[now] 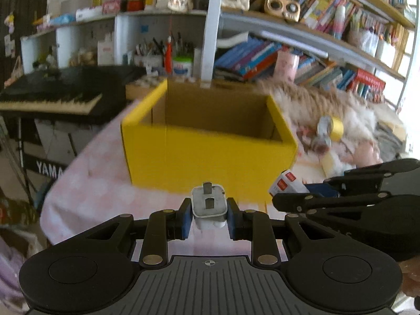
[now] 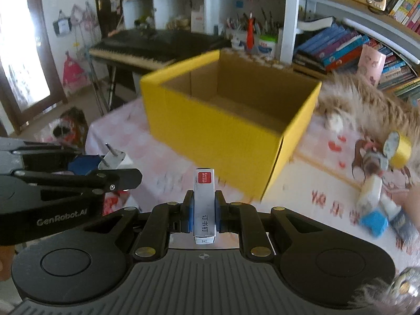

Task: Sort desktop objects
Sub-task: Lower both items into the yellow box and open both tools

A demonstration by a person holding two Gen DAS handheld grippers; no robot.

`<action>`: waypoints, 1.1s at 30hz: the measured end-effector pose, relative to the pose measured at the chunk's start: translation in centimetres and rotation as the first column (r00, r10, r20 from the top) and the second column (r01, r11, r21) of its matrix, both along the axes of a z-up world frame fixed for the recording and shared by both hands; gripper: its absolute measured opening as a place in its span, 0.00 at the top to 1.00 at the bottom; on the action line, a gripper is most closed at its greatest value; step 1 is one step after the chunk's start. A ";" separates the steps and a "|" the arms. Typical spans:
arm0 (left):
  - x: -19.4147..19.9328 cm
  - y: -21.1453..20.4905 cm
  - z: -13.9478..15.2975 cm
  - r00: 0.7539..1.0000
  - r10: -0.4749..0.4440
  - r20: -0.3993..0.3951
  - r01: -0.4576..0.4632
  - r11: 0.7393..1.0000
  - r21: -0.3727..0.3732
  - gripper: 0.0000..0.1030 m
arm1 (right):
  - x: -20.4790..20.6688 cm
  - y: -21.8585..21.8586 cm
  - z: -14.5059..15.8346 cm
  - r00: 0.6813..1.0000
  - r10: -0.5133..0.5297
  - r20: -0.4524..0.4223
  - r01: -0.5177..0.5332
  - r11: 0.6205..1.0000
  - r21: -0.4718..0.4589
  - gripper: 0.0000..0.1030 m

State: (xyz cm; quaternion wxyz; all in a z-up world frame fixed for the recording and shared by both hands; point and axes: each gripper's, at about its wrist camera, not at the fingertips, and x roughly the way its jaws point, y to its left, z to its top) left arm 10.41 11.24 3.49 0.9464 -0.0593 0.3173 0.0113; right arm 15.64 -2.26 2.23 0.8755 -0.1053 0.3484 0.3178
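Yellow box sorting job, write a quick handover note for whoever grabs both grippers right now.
Left hand-held gripper: shut on a white plug adapter, prongs pointing forward, short of the yellow cardboard box.
Right hand-held gripper: shut on a small box of staples, also in front of the yellow cardboard box.
Done: both items picked up. No items can be seen inside the box, though part of its floor is hidden.
Left: drop both in, then collect the yellow tape roll, blue block and other clutter on the pink tablecloth.
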 end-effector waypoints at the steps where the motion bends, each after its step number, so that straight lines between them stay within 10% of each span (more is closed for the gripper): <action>1: 0.6 0.2 0.5 1.000 0.001 0.014 -0.001 1.000 0.004 0.75 | 0.6 0.1 0.4 1.000 -0.001 0.006 0.001 1.000 0.011 0.87; 15: 11.0 1.9 4.5 0.994 -0.037 0.100 0.032 0.998 0.047 0.75 | 11.1 1.4 4.5 0.993 0.034 0.117 -0.040 0.998 0.050 0.87; 33: 24.7 3.3 -1.1 0.967 -0.121 -0.226 0.150 0.981 0.120 0.75 | 22.9 6.6 -2.6 0.954 0.295 0.043 -0.273 0.922 -0.273 0.87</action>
